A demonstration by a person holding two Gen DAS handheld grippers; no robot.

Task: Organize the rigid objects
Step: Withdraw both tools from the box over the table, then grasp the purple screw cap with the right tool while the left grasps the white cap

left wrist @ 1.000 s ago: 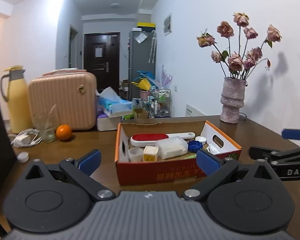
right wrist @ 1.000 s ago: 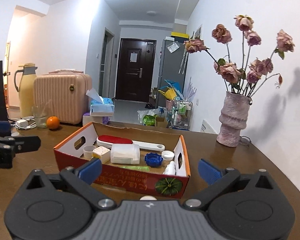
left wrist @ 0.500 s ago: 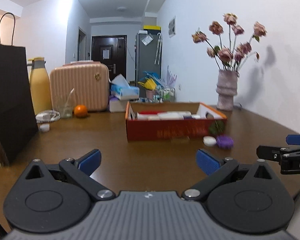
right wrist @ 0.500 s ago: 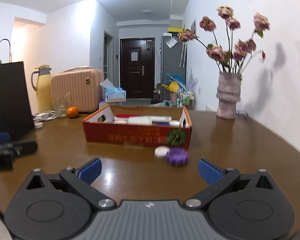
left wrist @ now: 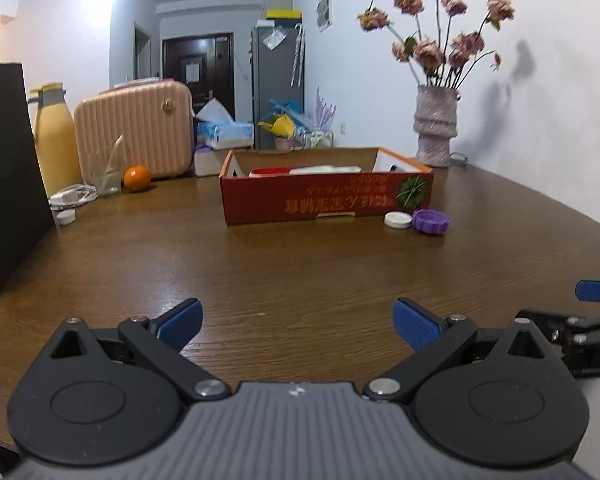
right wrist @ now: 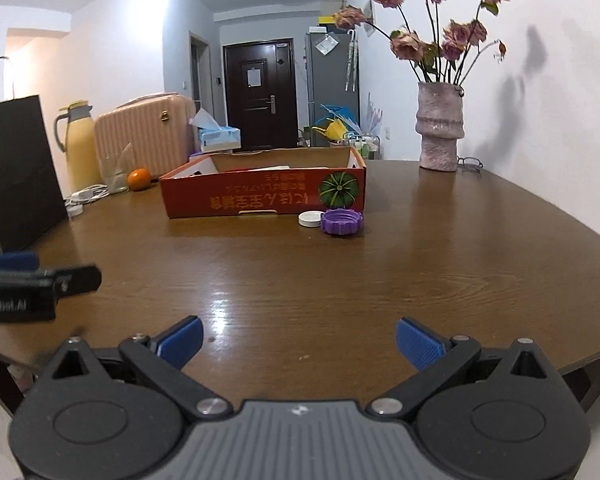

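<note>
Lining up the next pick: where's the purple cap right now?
The purple cap lies on the table, touching the white lid to its left, before the orange box's right corner.

Both grippers (left wrist: 296,320) (right wrist: 298,338) lower and farther back from the box (left wrist: 326,196).

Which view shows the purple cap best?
Right wrist: the purple cap sits near frame centre, ridged rim and open top clear, beside the white cap in front of the orange box. Left wrist shows it further right, flatter, with less detail.
</note>
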